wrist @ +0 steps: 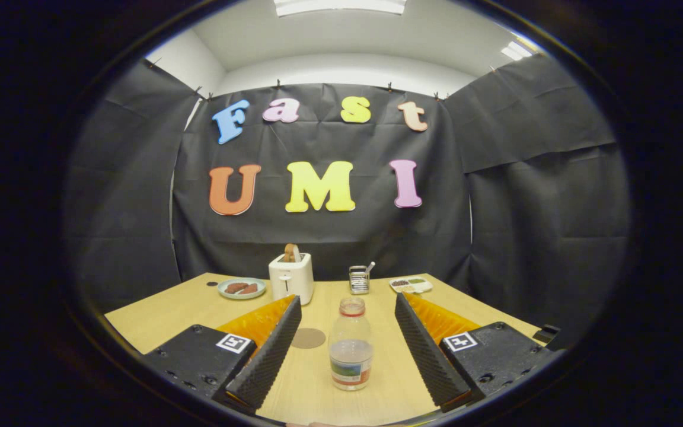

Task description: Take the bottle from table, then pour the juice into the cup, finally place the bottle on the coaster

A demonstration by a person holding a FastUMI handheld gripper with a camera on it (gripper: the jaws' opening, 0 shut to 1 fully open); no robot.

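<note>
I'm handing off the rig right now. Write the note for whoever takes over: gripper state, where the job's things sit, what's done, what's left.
Gripper: open, holding nothing; its fingers stand either side of the bottle, not touching it.
Bottle: upright on the table, between the fingers, partly filled, no cap that I can see.
Coaster: round brown disc flat on the table, just beyond the left finger, beside the bottle.
Cup: I can't pick one out with certainty; a small metal holder stands further back, near the toaster.
Done: approach lined up.
Left: close on bottle, lift, pour, set on coaster.
</note>
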